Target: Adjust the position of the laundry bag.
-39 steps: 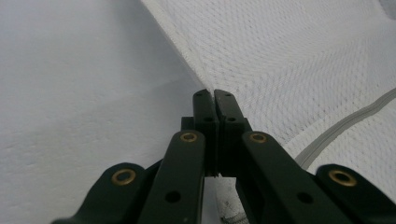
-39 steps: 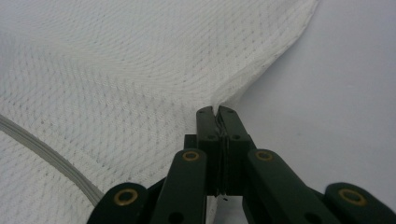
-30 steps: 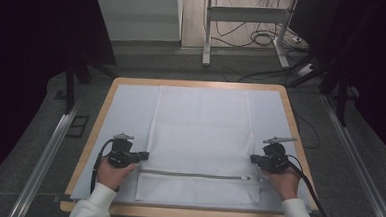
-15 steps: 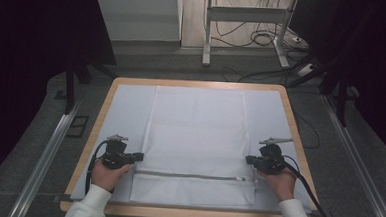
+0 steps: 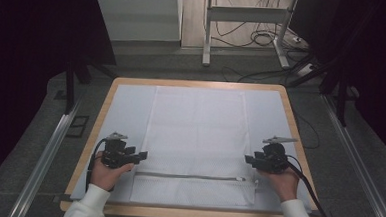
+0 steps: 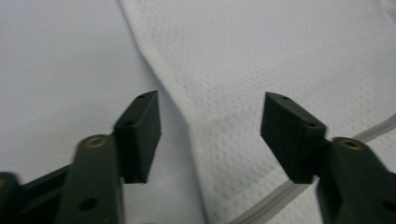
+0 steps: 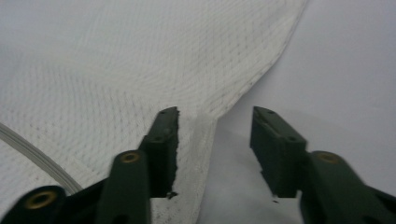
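right gripper [image 7: 215,140] | jaws just opened, apart | astride mesh bag [image 7: 116,79] edge | nothing gripped

From the high view you look forward and down over the whole table [image 5: 106,101] from your own side, far enough back that the floor and a metal stand [image 5: 245,21] beyond its far edge show. Your left gripper view rides close above the white mesh cloth [image 6: 280,56], looking along its own jaws at the cloth's left edge. Your right gripper view sits just as near over the cloth's right edge. All three share that cloth and its grey zipper [image 5: 187,176] near you.
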A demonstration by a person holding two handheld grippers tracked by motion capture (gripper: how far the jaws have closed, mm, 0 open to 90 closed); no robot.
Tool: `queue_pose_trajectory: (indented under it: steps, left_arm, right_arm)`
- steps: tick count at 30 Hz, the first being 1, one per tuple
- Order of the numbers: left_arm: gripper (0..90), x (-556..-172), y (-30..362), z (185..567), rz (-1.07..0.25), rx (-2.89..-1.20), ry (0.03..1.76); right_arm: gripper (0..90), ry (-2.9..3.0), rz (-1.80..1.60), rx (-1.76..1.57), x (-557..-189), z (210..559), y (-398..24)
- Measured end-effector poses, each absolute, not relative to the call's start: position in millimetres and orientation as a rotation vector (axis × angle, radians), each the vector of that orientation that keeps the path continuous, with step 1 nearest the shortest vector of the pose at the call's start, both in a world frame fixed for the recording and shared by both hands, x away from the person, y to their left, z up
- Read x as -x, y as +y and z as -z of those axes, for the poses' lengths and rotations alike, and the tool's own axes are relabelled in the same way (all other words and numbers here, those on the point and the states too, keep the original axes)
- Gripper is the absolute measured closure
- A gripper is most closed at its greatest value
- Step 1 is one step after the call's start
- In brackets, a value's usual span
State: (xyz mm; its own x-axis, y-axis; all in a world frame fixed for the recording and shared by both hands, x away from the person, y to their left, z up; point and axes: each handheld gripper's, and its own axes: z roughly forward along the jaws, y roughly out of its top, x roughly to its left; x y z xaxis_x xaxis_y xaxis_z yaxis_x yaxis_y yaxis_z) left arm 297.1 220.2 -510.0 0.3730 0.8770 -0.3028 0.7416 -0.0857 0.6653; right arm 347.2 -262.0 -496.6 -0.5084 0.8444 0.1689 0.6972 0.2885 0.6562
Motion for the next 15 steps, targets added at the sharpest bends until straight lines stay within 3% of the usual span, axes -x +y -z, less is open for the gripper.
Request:
queue_pose_trajectory:
  steps: [5, 15]
  left_arm:
    - [31.2, -292.3, 212.6, 498.5, -0.261, -1.833, 1.379]
    - [30.6, -286.4, 179.6, 482.7, -0.246, -1.875, 1.298]
  right_arm:
    - [35.8, 2.307, -1.059, -1.357, -341.1, 491.7, -263.3]
    - [28.7, 2.268, -1.091, -1.348, -323.4, 487.5, -270.7]
